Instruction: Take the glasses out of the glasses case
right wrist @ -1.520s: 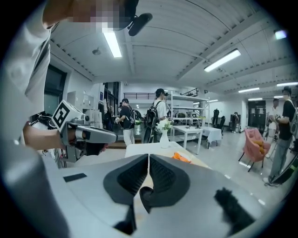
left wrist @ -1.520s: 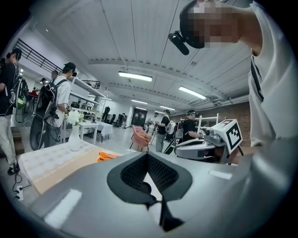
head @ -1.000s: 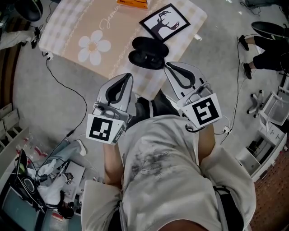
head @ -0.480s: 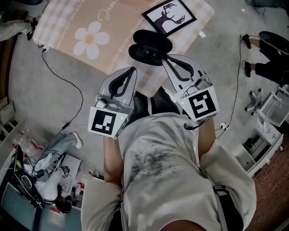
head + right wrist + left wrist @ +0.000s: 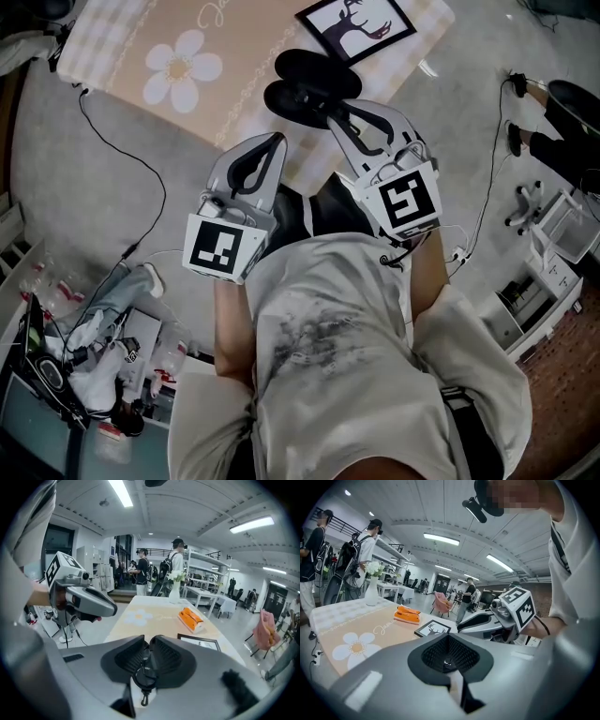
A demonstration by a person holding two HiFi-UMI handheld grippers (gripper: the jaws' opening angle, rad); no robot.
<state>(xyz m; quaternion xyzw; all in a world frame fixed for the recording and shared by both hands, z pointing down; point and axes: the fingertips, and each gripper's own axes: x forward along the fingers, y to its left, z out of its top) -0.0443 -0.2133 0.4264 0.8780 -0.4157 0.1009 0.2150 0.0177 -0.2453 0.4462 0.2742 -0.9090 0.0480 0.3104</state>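
Note:
The black glasses case (image 5: 309, 86) lies open like a clamshell at the near edge of the table; I cannot make out any glasses inside it. My right gripper (image 5: 331, 120) reaches to the case's near rim. In the right gripper view its jaws (image 5: 149, 657) have just been opening. A narrow gap shows between the pads, and a small black clasp with a hook (image 5: 145, 679) sits between them. My left gripper (image 5: 274, 141) hovers just left of the case, apart from it. Its ribbed pads (image 5: 449, 656) meet, with nothing between them.
The table (image 5: 122, 56) has a beige checked cloth with a white flower. On it are a framed deer picture (image 5: 356, 23), an orange box (image 5: 191, 618) and a white vase (image 5: 371, 592). Cables and clutter (image 5: 94, 347) lie on the floor to the left. People stand in the background.
Both grippers have come closer to the table's near edge. The right one's tips now overlap the case's near rim. The case itself has stayed where it was.

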